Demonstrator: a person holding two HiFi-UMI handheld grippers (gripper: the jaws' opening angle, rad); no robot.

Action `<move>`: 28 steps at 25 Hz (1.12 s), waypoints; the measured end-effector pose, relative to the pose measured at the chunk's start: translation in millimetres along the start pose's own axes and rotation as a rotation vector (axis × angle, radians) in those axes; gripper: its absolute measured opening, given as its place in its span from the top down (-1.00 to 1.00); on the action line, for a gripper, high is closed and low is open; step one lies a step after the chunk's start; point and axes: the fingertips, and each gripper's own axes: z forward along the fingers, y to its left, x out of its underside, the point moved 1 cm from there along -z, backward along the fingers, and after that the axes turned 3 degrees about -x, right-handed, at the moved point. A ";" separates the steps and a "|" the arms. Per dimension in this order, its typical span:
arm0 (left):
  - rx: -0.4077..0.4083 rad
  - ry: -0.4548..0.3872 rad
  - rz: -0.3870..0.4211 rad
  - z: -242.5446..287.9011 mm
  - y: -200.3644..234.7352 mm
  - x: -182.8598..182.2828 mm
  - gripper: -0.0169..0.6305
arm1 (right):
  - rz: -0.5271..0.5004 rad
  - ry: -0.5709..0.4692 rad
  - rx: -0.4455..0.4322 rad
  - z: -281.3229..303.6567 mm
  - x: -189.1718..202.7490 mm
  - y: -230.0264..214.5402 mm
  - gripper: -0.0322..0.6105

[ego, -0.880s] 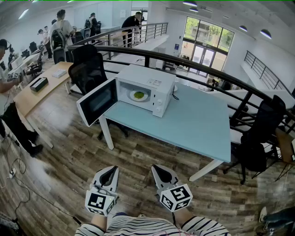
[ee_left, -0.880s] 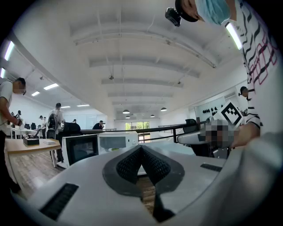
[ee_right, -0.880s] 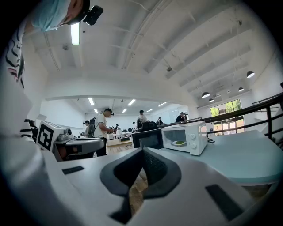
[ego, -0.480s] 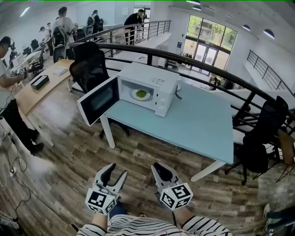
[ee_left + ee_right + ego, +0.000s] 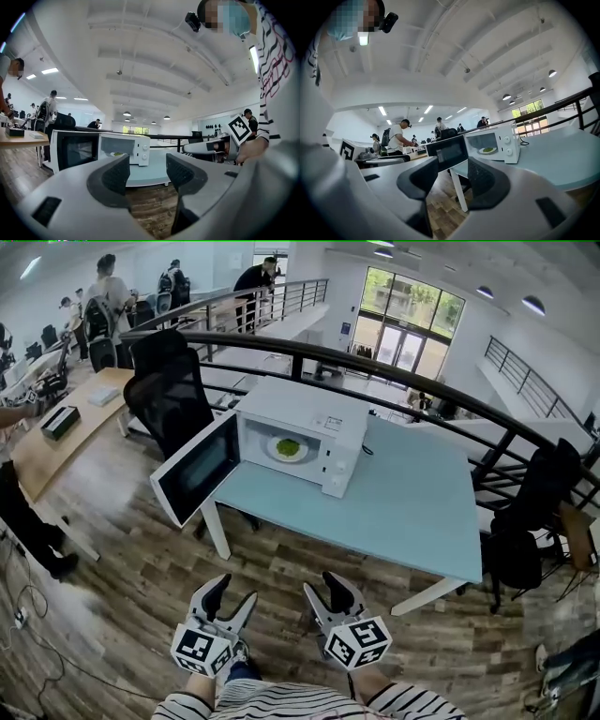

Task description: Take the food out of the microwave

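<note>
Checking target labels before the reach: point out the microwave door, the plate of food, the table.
microwave door [image 5: 197, 470], head view, middle of its dark window.
plate of food [image 5: 288, 447], head view, the green food at its centre.
table [image 5: 412, 502], head view, bare top.

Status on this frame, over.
Left gripper and right gripper open, empty, short of table. Plate of food inside microwave, door swung open. Nothing blocking the approach.

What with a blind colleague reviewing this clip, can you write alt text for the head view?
A white microwave stands on a pale blue table, its door swung open, with a plate of green food inside. Low in the frame, over wood flooring, the left gripper and right gripper point towards it, both open, empty and well short of the table.
</note>
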 end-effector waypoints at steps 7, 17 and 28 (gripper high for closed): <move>0.104 0.017 0.000 42.2 79.7 -9.8 0.25 | 0.040 -0.020 0.119 70.8 -7.7 -3.0 0.31; 0.229 0.041 0.000 91.3 154.6 -9.8 0.25 | 0.093 -0.052 0.288 142.2 -4.0 -14.2 0.31; 0.306 0.069 -0.050 151.3 187.0 7.0 0.25 | 0.115 -0.050 0.391 188.8 -3.6 -52.4 0.31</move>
